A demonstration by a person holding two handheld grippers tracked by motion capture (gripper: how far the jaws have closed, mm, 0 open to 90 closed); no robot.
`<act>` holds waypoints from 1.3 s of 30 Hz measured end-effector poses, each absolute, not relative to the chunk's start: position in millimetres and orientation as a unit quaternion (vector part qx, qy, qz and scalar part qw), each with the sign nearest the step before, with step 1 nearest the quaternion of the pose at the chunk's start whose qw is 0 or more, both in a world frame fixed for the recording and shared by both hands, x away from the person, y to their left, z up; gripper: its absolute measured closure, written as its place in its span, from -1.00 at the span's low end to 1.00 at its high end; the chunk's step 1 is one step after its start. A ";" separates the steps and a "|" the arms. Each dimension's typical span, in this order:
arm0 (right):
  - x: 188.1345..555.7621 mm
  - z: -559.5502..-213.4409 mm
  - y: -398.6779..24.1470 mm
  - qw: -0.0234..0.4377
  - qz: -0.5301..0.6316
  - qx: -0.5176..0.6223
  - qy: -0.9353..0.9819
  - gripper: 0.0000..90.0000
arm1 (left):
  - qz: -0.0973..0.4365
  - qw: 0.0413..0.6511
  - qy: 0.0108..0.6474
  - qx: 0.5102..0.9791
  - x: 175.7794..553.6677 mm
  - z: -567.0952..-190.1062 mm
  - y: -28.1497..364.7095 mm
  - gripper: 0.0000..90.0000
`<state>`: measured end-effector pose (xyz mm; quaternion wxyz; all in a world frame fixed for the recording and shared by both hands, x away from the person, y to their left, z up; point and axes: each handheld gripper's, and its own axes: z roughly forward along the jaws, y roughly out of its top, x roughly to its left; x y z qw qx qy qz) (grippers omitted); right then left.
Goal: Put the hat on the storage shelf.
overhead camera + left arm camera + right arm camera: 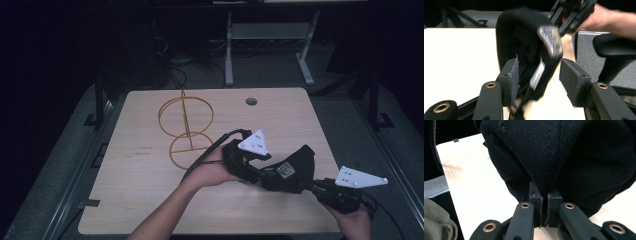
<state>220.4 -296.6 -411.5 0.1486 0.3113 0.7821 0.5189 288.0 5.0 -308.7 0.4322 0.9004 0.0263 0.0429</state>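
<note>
A black fabric cap (292, 167) hangs just above the front right of the wooden table (140, 190). My right gripper (314, 186), bearing a white three-cornered plate, is shut on the cap's cloth; in the right gripper view its pads (535, 195) pinch a fold of the cap (564, 152). My left gripper (260, 172) reaches in from the left. In the left gripper view its jaws stand apart around the cap's edge (524, 37), which carries a silver label (551, 41); the right pad (574, 80) is clear of the cloth. The right gripper (571, 15) shows beyond.
An orange wire stand (186, 127) made of rings on a post sits at the table's middle back. A cable hole (251, 101) lies near the far edge. White desk legs (229, 50) stand behind. A black chair (616, 47) is off the table's side.
</note>
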 end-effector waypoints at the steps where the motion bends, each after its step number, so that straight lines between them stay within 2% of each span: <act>1: 220.8 -409.7 -296.6 0.150 0.519 0.309 0.783 0.91 | 0.044 0.434 0.030 0.899 287.1 -309.9 10.5 0.09; 10: 228.5 -398.2 -296.5 0.151 0.512 0.303 0.789 0.91 | 0.062 0.441 0.073 0.892 282.1 -329.2 55.0 0.00; 20: 241.9 -366.2 -303.6 0.159 0.499 0.292 0.800 0.91 | 0.069 0.428 0.105 0.895 276.7 -362.2 91.9 -0.05; 39: 265.3 -336.2 -299.0 0.154 0.491 0.280 0.810 0.91 | 0.078 0.411 0.144 0.897 273.4 -401.4 119.7 -0.14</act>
